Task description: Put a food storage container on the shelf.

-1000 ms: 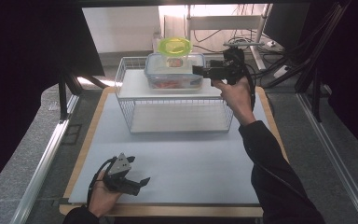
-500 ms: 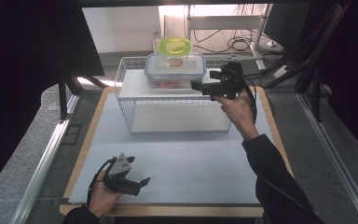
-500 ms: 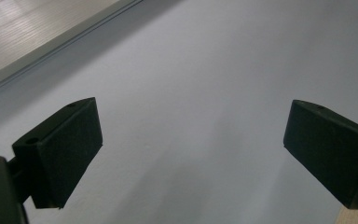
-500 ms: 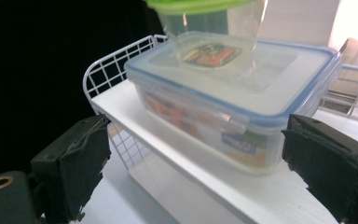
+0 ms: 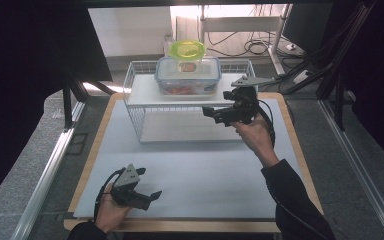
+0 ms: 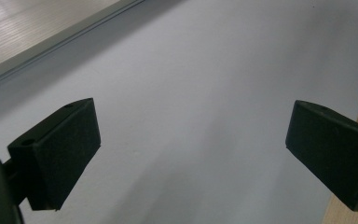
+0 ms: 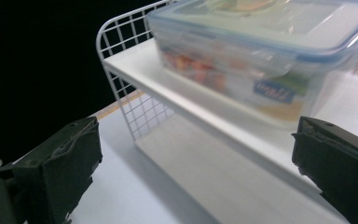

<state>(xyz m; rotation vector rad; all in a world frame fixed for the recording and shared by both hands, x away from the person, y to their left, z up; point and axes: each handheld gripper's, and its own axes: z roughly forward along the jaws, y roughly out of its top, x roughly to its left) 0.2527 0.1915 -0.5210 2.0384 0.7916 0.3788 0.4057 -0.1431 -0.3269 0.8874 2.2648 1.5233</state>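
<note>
Right hand-held gripper drawn back from the food box on the wire shelf

High view: the right hand-held gripper, jaws just opened wide and empty, hangs before the wire shelf bearing the clear food box. Left gripper view: left hand-held gripper spread over the desk. Right gripper view: box near the shelf's front edge; a careless nudge might tip it off.

Overhead camera faces forward; right claw camera closely shares its wire rack.
</note>
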